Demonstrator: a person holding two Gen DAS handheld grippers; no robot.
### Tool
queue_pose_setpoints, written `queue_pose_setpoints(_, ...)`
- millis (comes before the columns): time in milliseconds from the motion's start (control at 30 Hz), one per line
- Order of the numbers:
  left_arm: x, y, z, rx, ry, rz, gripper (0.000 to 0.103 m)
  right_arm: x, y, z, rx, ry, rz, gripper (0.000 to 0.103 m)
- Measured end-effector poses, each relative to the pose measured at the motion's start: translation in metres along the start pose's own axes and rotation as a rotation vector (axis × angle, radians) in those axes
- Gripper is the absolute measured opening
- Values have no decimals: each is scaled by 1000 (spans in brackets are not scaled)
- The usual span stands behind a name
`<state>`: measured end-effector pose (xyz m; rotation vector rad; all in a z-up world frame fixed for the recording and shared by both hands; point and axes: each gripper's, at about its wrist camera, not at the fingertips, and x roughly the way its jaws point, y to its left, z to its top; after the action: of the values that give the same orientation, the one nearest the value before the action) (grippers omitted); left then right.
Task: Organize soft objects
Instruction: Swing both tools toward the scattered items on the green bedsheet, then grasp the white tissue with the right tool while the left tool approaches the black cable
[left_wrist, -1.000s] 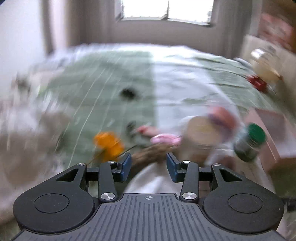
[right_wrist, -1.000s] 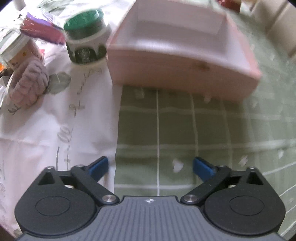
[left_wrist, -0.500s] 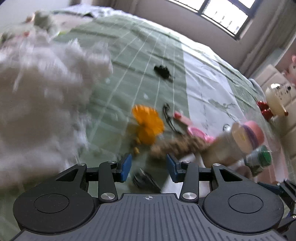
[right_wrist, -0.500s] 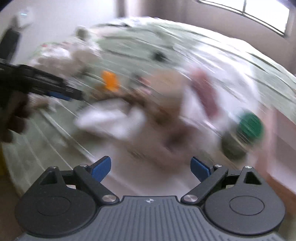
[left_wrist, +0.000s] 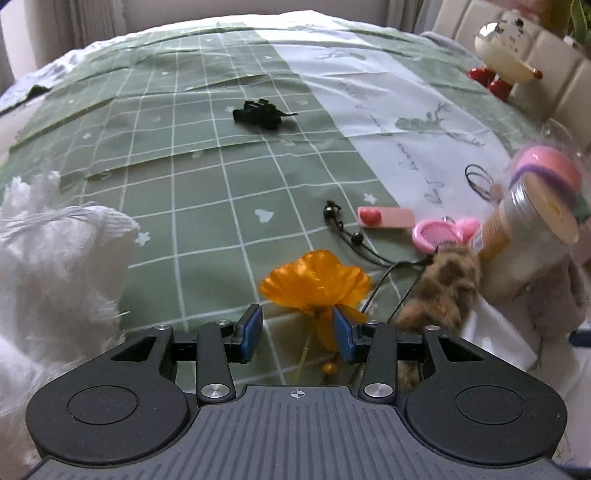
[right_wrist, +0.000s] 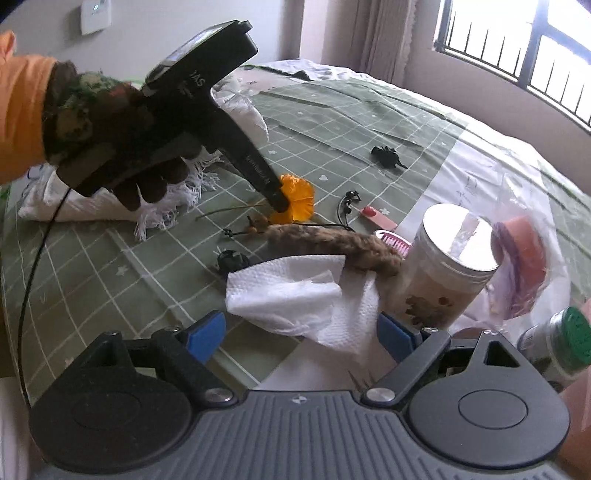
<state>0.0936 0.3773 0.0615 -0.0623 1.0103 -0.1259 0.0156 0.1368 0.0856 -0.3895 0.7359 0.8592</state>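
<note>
Jars: two (right_wrist: 439, 273), (right_wrist: 561, 343); one orange flower (left_wrist: 317, 282).

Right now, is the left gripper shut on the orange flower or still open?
Open. The left gripper has its blue pads apart, with the orange flower lying on the green cloth between and just beyond them, its stem running through the gap.

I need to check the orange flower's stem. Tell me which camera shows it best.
The right wrist view: the orange flower lies with its thin stem in sight. In the left wrist view, the left gripper hides most of the stem.
</note>
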Motion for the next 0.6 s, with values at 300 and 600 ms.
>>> queue_pose_setpoints(300,22,-6,-7,-22,-11,-27,41,17,13,13,-97,-63,-82,89)
queue_pose_setpoints(600,-6,-21,-23,-47,-147,35,9,11,24,4,-241,-24,-64,82)
